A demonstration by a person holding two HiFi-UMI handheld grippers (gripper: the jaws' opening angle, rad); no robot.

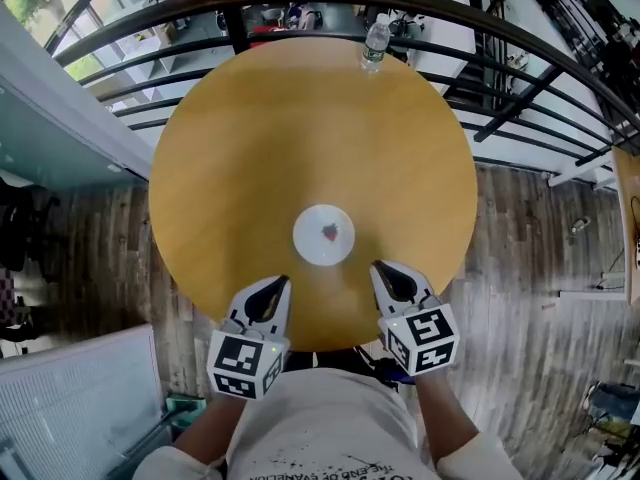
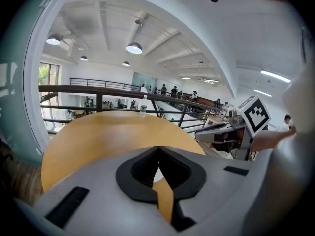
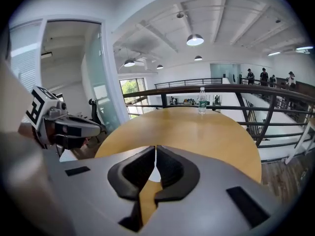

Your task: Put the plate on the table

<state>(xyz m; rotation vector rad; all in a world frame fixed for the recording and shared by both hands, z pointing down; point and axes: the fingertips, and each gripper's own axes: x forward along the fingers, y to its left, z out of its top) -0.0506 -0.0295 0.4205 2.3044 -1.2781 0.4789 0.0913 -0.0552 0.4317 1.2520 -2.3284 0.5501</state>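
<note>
A small white plate (image 1: 323, 234) with a red mark in its middle lies flat on the round wooden table (image 1: 250, 148), near the front edge. My left gripper (image 1: 283, 282) hangs above the table's near edge, just left of the plate, jaws shut with nothing between them. My right gripper (image 1: 377, 266) is to the plate's right, also shut and empty. In the left gripper view the jaws (image 2: 158, 147) meet at the tips over the table. The right gripper view shows its tips (image 3: 155, 147) touching, a sliver of plate (image 3: 154, 176) behind them.
A clear water bottle (image 1: 375, 43) stands at the table's far edge, by a dark metal railing (image 1: 520, 78) that curves round the back. Wooden floor (image 1: 540, 258) surrounds the table. A glass partition (image 1: 50, 118) runs along the left.
</note>
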